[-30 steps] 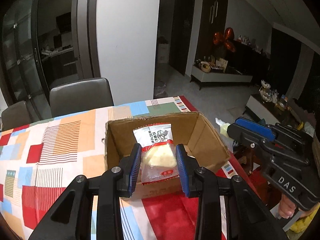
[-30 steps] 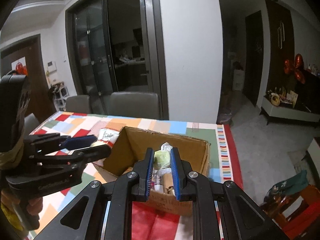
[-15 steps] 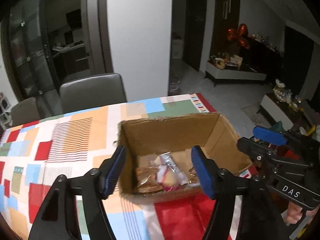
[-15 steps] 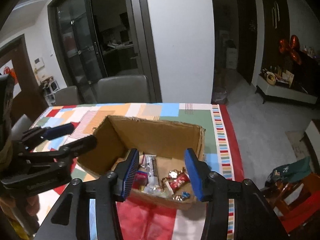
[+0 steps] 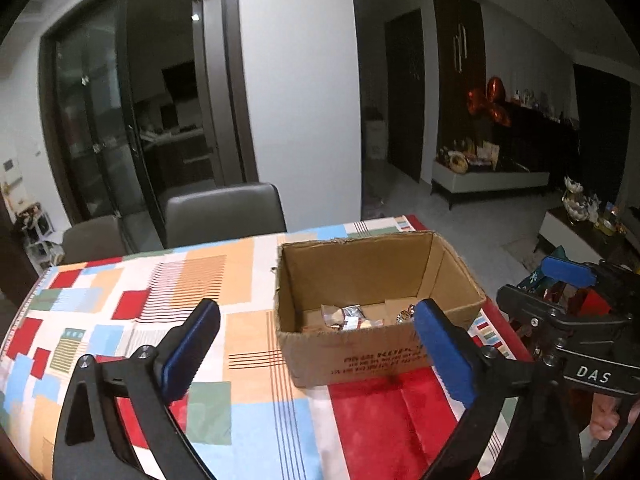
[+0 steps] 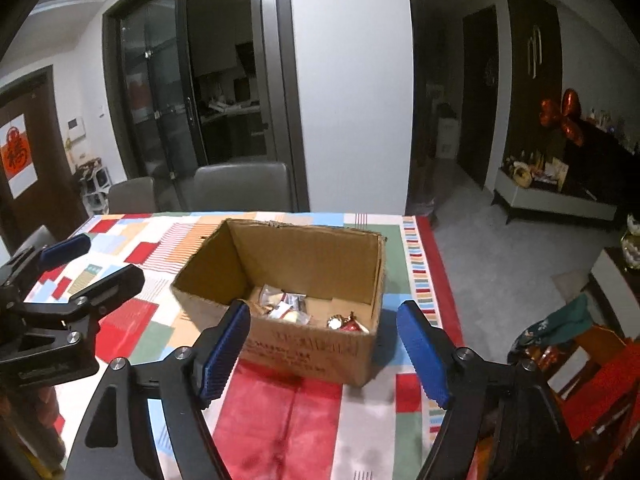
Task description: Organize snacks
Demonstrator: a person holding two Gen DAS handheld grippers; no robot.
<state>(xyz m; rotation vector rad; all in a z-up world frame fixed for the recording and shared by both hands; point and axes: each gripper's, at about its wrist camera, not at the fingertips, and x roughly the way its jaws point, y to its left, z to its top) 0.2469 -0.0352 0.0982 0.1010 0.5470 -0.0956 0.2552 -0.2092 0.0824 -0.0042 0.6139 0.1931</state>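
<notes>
the table (image 5: 248, 412) under its patchwork cloth carries the open cardboard box (image 5: 360, 356) near its right edge, with bare cloth to the left. both packets now lie among the snacks (image 6: 288, 310) inside. the left tongs (image 5: 316, 354) and right tongs (image 6: 322, 354) have just been opening, now wide and empty, back from the box's near wall.

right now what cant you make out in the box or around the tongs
- Snack packets in the cardboard box: labels too small to read in both wrist views; the near wall hides the front of the floor.
- Print on the box front: blurred in both views.
- Right tongs in the left wrist view: cut off by the right edge.
- Left tongs in the right wrist view: cut off by the left edge.
- Tablecloth near edge: hidden behind the tongs' black arms.
</notes>
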